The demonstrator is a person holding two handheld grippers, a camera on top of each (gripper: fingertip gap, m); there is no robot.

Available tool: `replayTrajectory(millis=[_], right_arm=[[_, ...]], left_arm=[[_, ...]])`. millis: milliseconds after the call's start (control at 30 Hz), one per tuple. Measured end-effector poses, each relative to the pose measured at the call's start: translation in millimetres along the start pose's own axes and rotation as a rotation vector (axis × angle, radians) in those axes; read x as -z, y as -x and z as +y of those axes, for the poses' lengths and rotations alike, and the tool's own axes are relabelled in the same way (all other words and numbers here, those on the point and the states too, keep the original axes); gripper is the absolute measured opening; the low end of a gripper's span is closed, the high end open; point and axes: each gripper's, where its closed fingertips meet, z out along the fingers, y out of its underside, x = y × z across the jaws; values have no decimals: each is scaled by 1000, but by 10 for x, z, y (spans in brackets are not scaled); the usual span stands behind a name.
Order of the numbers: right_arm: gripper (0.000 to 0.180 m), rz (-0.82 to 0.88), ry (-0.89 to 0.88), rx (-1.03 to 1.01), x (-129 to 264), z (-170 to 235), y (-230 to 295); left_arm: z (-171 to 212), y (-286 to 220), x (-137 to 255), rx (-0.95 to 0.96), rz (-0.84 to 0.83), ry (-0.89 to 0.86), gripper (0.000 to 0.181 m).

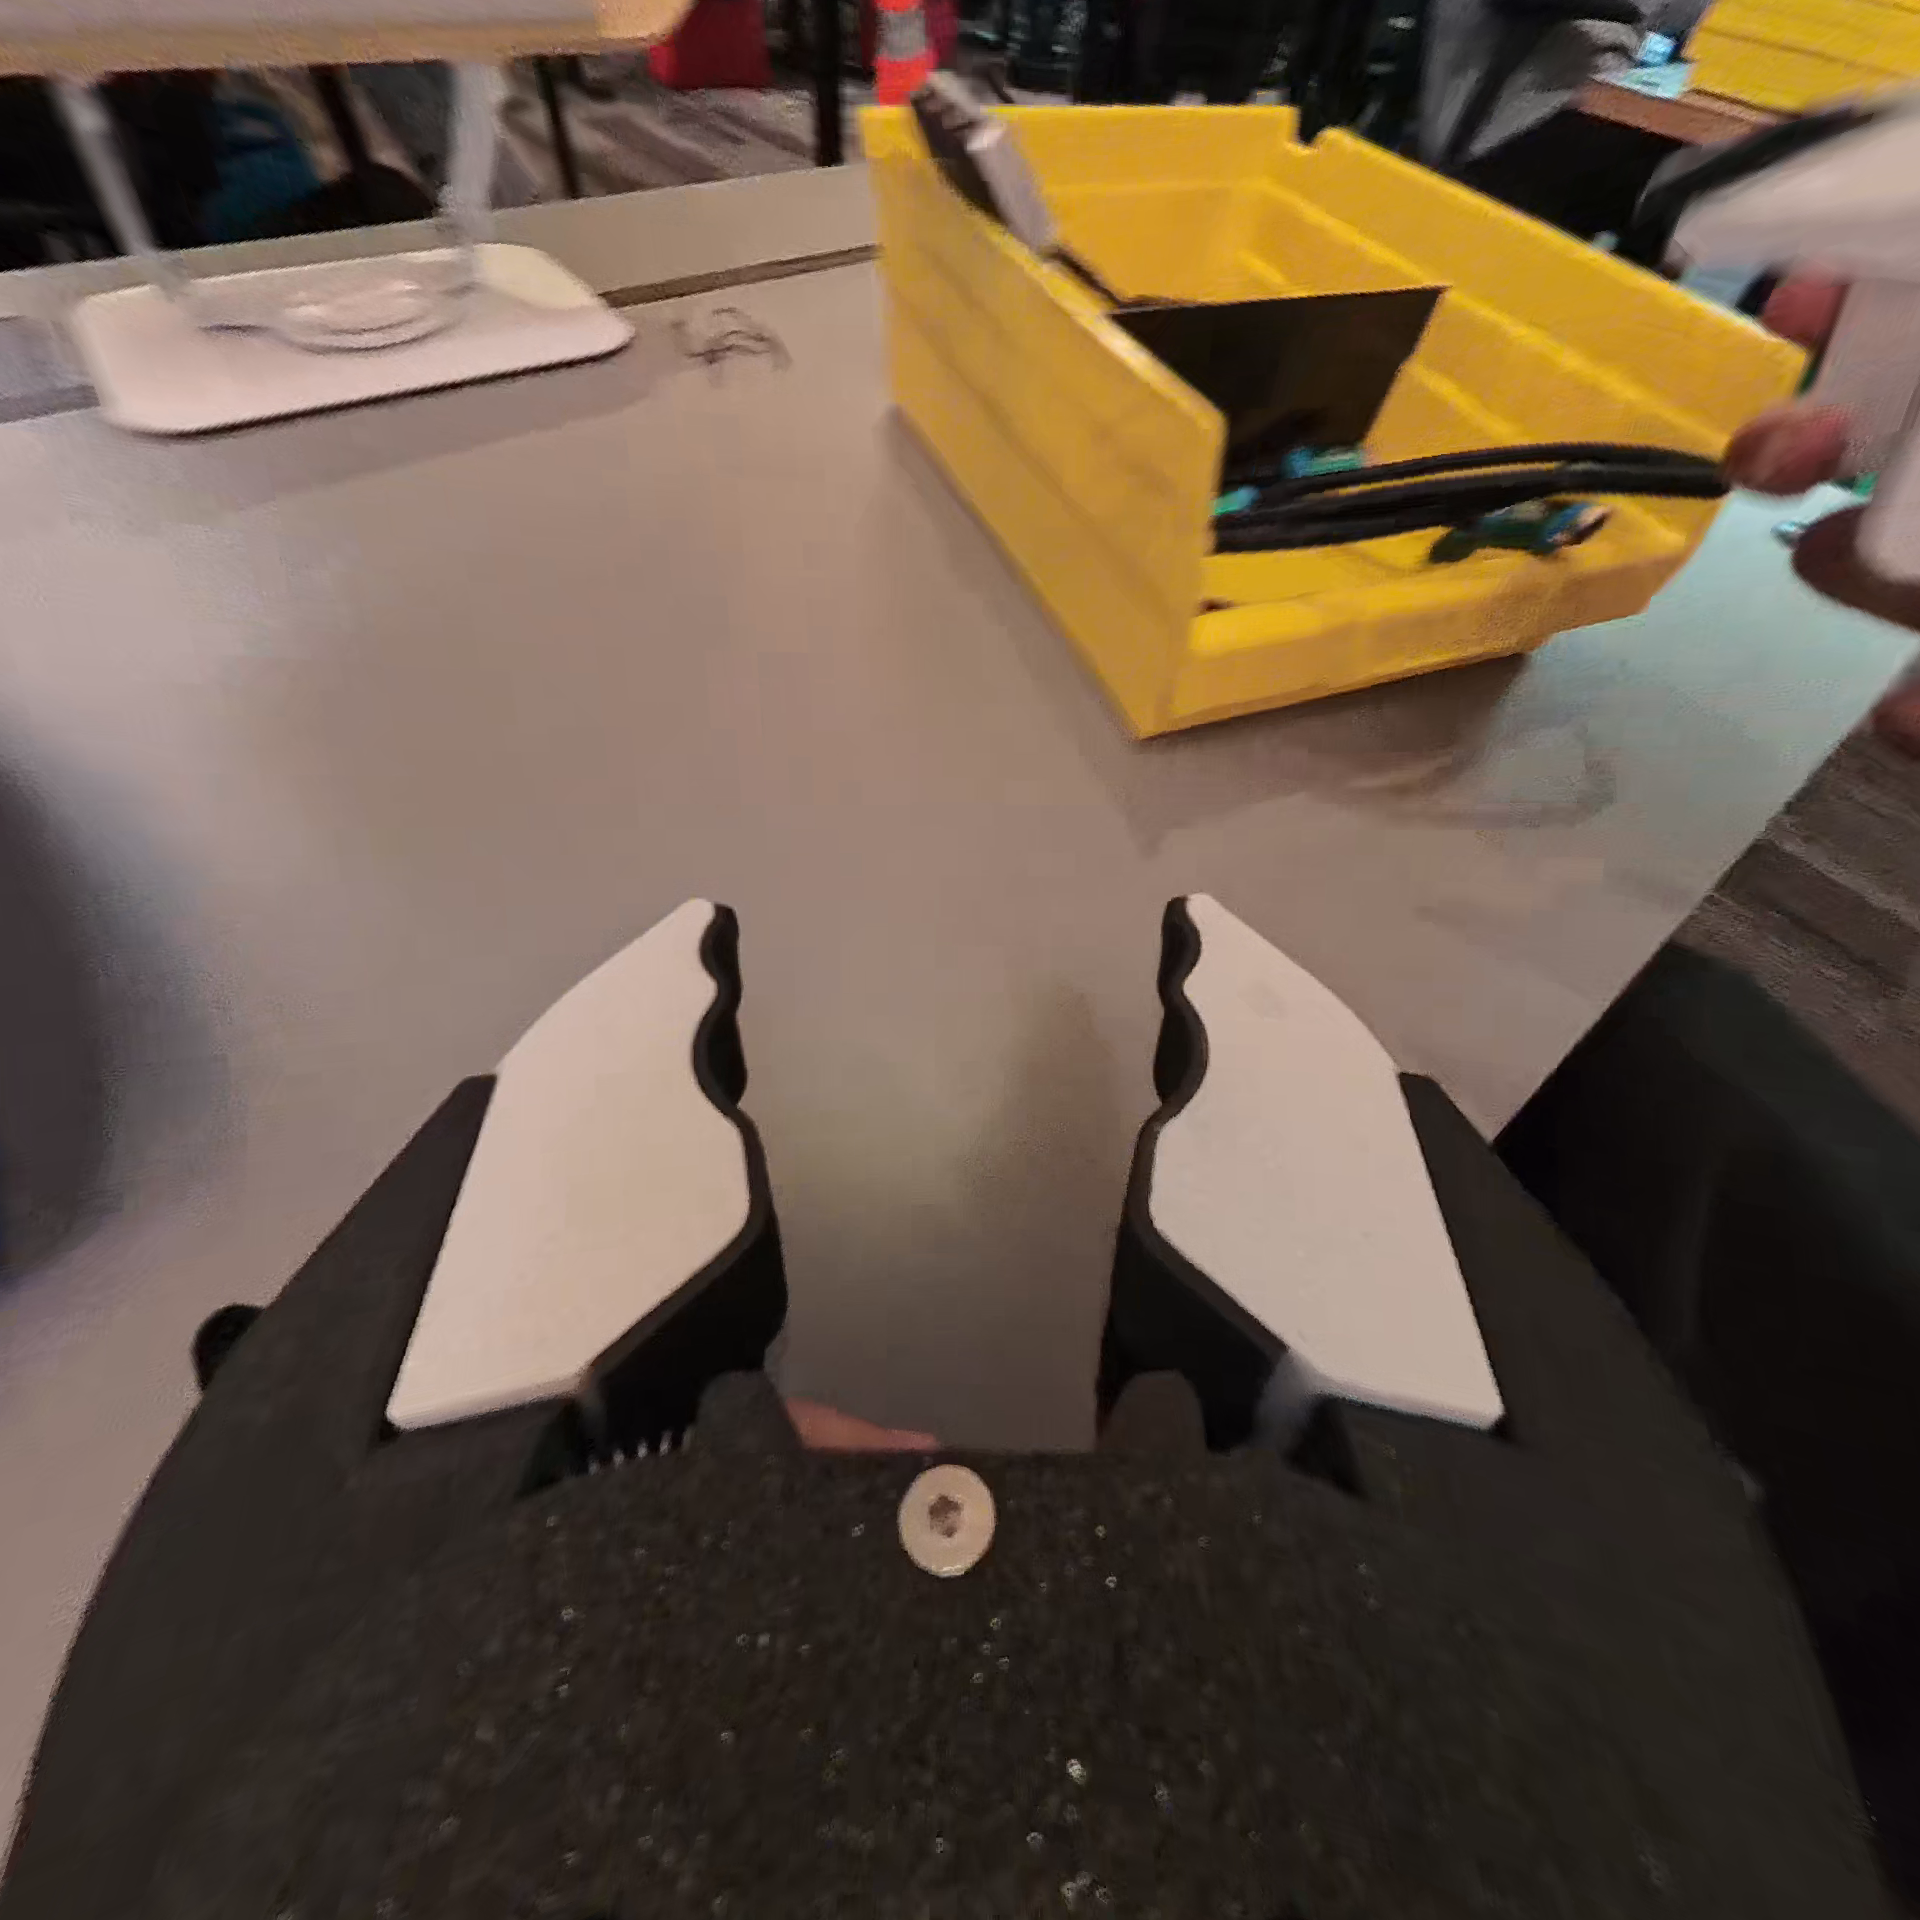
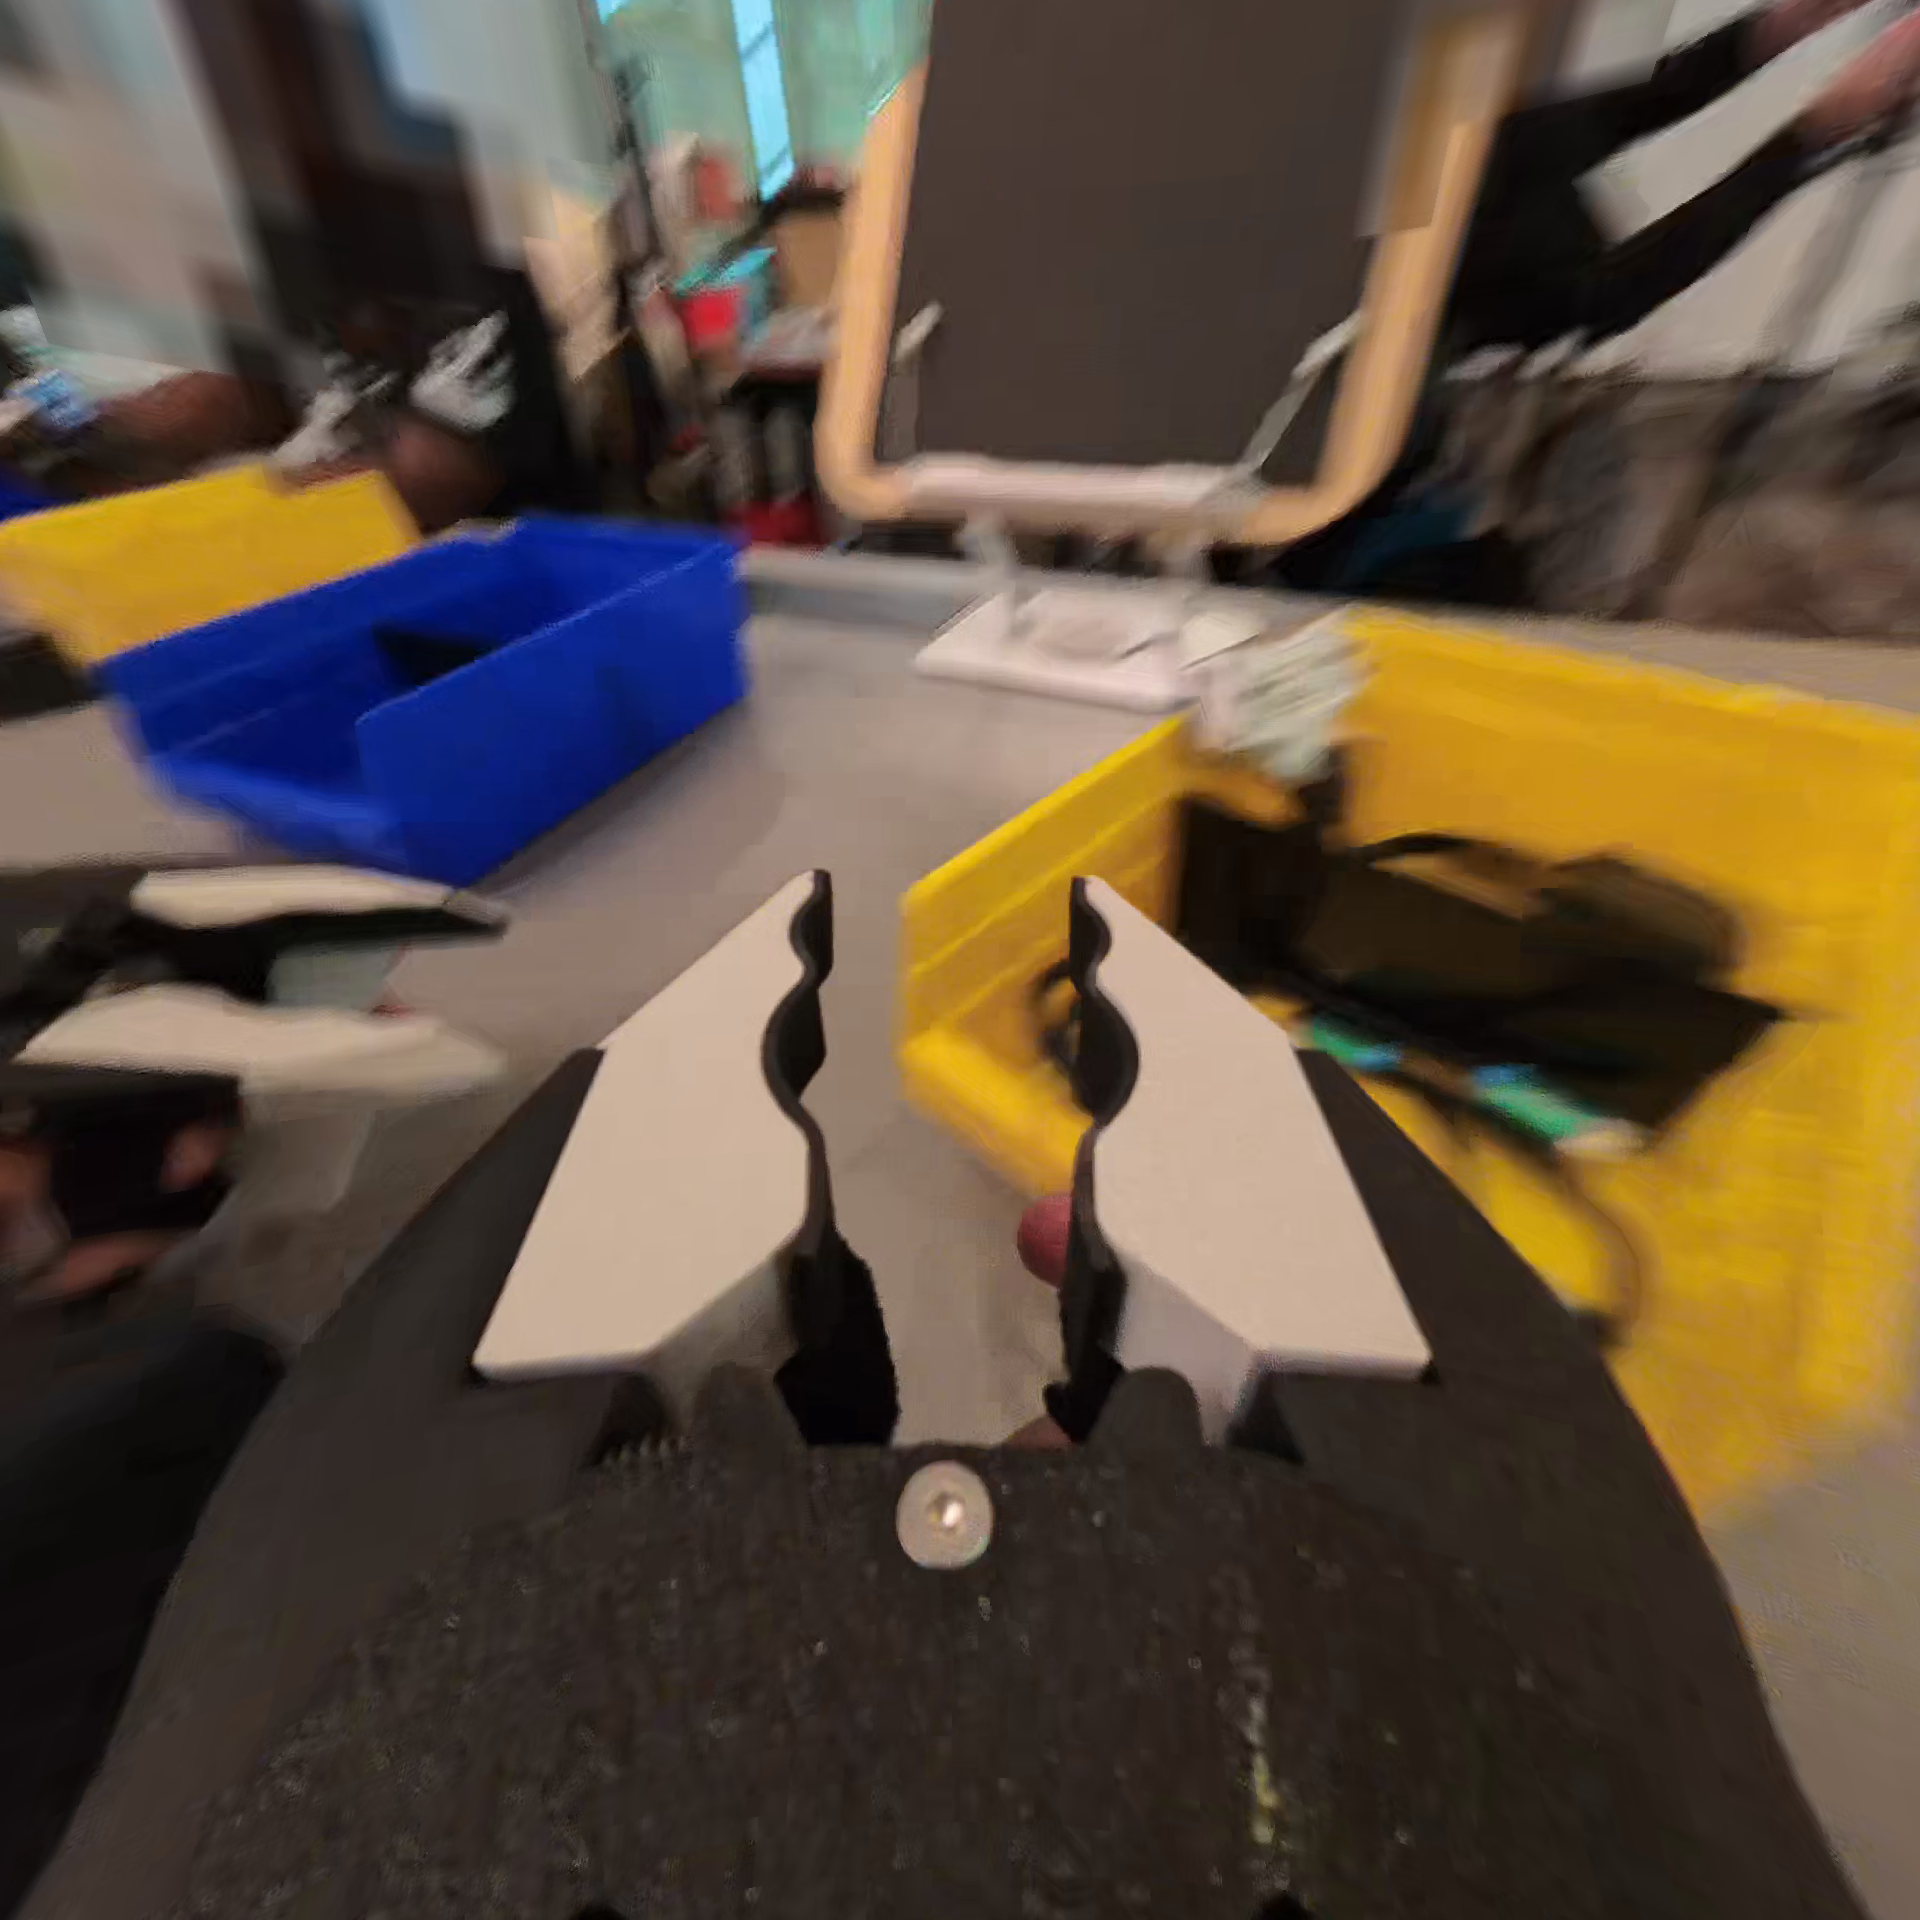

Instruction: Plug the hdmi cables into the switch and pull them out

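Observation:
Black HDMI cables (image 1: 1455, 488) with green and blue connector ends lie in a yellow bin (image 1: 1039, 436) on the grey table, far right of my left gripper. My left gripper (image 1: 951, 914) is open wide and empty, low over bare table. A bare fingertip (image 1: 1787, 447) touches the cables at the right edge. In the right wrist view my right gripper (image 2: 951, 883) is partly open and empty, just left of the yellow bin (image 2: 1558, 748). Dark blurred shapes (image 2: 1507, 935) and cables (image 2: 1455, 1091) lie in the bin. I cannot tell which is the switch.
A black divider (image 1: 1288, 353) stands in the yellow bin. A blue bin (image 2: 436, 727) sits to the left, with another yellow bin (image 2: 187, 551) behind it. A white stand base (image 1: 343, 332) is at the back. My left gripper (image 2: 312, 966) also shows at the left. The table edge runs along the right.

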Motion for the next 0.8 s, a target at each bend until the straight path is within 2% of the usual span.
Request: replayTrajectory(millis=[100, 200, 333, 400, 467, 500, 567, 733, 800], right_arm=[[42, 369, -104, 2, 345, -254, -891], [46, 562, -41, -38, 531, -20, -1358], [45, 673, 148, -53, 472, 472, -1569], [43, 655, 200, -88, 398, 696, -1605], [27, 656, 247, -136, 349, 914, -1659], [13, 635, 261, -153, 316, 975, -1659], [4, 632, 269, -156, 286, 981, -1689], [2, 699, 281, -53, 324, 938, -1690], [2, 704, 236, -9, 359, 834, -1612]], left_arm=[[-293, -294, -423, -63, 11, -9, 69], [-527, -390, -842, -87, -3, 2, 63], [-587, -385, -1291, -88, -8, 54, 56], [-520, -352, -1443, -99, -30, 104, 46], [-480, -415, -1529, -79, 13, 133, 42], [-485, -433, -1551, -53, 22, 134, 28], [-507, -428, -1580, -36, 12, 137, 19], [-517, -422, -1511, -90, -71, 88, 9], [-515, -399, -1417, -72, -91, 45, 8]])
